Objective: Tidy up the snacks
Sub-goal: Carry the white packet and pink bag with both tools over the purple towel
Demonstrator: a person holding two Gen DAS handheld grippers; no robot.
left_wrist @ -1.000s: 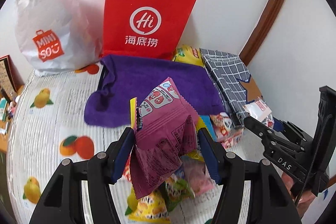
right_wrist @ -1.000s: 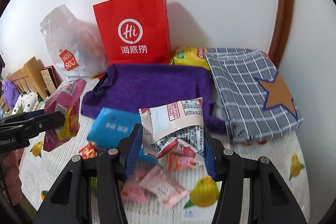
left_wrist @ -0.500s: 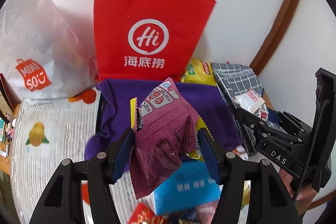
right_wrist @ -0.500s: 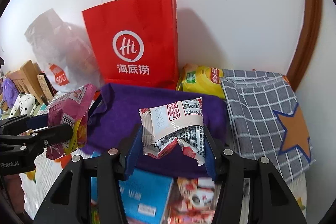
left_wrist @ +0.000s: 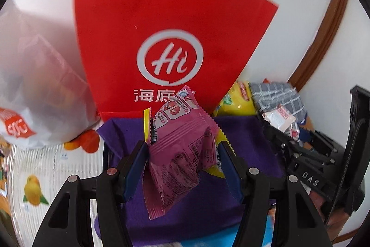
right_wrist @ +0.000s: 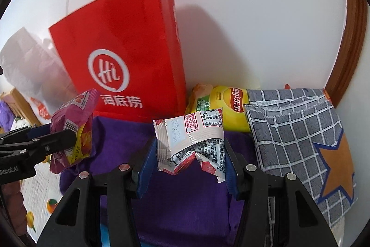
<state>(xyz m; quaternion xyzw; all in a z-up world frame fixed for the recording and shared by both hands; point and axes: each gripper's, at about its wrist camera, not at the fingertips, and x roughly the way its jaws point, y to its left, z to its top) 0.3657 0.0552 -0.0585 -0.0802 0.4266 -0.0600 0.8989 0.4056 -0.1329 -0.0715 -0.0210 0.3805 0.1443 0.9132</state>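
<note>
My left gripper [left_wrist: 182,149] is shut on a magenta snack packet [left_wrist: 182,154], with a thin yellow packet [left_wrist: 146,124] pinched beside it. It hangs over the purple cloth [left_wrist: 242,138], close in front of the red paper bag [left_wrist: 166,34]. My right gripper [right_wrist: 188,154] is shut on a white and red snack packet [right_wrist: 192,133], also above the purple cloth [right_wrist: 185,200] and to the right of the red bag [right_wrist: 124,50]. In the right wrist view the left gripper [right_wrist: 67,138] with its magenta packet [right_wrist: 71,122] shows at the left.
A yellow crisps bag [right_wrist: 222,108] lies behind the cloth against the wall. A grey checked cloth with an orange star [right_wrist: 300,142] lies at the right. A white plastic bag [left_wrist: 34,85] stands left of the red bag. The fruit-print tablecloth [left_wrist: 46,166] shows at the left.
Both grippers have moved forward with their packets, from over the loose snacks to above the purple cloth. The red bag now looms much larger. The grips look unchanged.
</note>
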